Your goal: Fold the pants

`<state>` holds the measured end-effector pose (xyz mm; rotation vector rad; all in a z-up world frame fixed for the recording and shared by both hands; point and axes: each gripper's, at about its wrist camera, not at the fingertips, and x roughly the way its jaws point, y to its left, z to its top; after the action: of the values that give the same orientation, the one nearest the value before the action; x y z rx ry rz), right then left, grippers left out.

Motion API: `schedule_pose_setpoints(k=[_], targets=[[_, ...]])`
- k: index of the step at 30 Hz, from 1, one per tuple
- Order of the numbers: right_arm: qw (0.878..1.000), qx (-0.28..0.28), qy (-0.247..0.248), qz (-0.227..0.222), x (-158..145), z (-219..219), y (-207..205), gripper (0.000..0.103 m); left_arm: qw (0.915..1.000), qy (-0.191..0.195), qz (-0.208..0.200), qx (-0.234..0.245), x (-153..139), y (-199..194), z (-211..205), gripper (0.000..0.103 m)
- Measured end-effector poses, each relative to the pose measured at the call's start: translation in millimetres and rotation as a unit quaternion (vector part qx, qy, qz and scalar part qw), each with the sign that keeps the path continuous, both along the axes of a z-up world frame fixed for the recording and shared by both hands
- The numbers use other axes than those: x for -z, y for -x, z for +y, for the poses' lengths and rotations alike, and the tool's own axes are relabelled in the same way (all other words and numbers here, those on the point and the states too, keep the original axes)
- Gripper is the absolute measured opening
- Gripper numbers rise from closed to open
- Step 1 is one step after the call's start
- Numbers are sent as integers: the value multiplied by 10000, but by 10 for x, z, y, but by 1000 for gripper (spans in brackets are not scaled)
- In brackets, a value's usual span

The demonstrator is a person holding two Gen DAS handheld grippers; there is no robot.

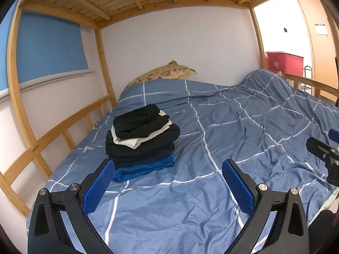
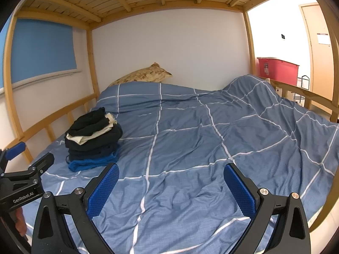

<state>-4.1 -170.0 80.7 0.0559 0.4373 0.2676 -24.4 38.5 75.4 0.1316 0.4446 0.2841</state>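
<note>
Both hand-held grippers, left (image 1: 167, 182) and right (image 2: 171, 186), wide open, empty; folded clothes stack (image 1: 141, 141) on duvet (image 1: 233, 137).

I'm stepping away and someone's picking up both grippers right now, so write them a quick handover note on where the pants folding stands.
Left gripper: open, empty, held above the duvet.
Right gripper: open, empty, also above the duvet.
Things: a stack of folded clothes sits on the bed's left side near the wooden rail, blue piece at the bottom, black and cream pieces on top.
Done: whatever is in the stack looks folded.
Left: no loose pants show in either view; look outside the frames for any before continuing.
</note>
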Motion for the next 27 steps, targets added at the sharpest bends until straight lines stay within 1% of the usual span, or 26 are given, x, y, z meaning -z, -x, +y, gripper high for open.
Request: schedule_pose_setpoints(k=[27], targets=[[10000,-20,-3,32,31,-51,-11,100,9999,108,25,-12,73,0,-19,103]])
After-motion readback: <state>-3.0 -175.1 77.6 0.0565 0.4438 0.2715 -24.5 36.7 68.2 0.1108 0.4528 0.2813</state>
